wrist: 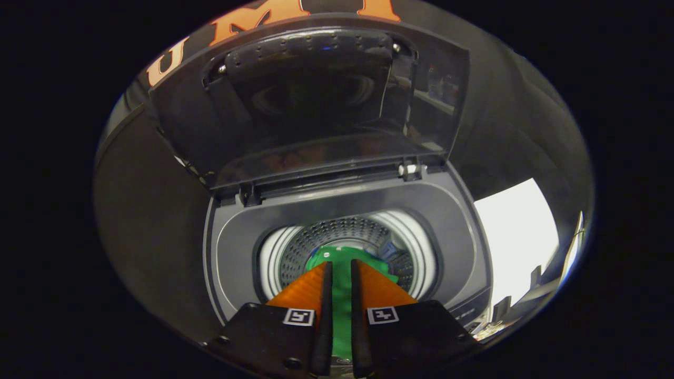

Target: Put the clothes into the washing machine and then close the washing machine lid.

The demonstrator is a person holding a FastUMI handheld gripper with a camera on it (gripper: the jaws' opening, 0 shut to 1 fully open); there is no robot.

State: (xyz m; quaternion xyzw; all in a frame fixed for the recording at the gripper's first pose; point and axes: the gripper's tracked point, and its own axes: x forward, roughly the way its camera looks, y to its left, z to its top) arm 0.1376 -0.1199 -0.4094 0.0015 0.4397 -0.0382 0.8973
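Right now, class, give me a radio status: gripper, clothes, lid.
Gripper shut on green garment, over the drum. Garment hanging into the drum, not released. Lid raised upright; opening unobstructed.

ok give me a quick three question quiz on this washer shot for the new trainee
1. True or false: the washing machine lid is closed.
2. What lies between the tongs?
A. a white towel
B. a green garment
C. nothing
3. Fill in: the tongs point down over the machine's ____.

Key: 1 false, the lid stands raised behind the opening. 2 B, both fingers press on the green garment. 3 drum, the perforated basket below.
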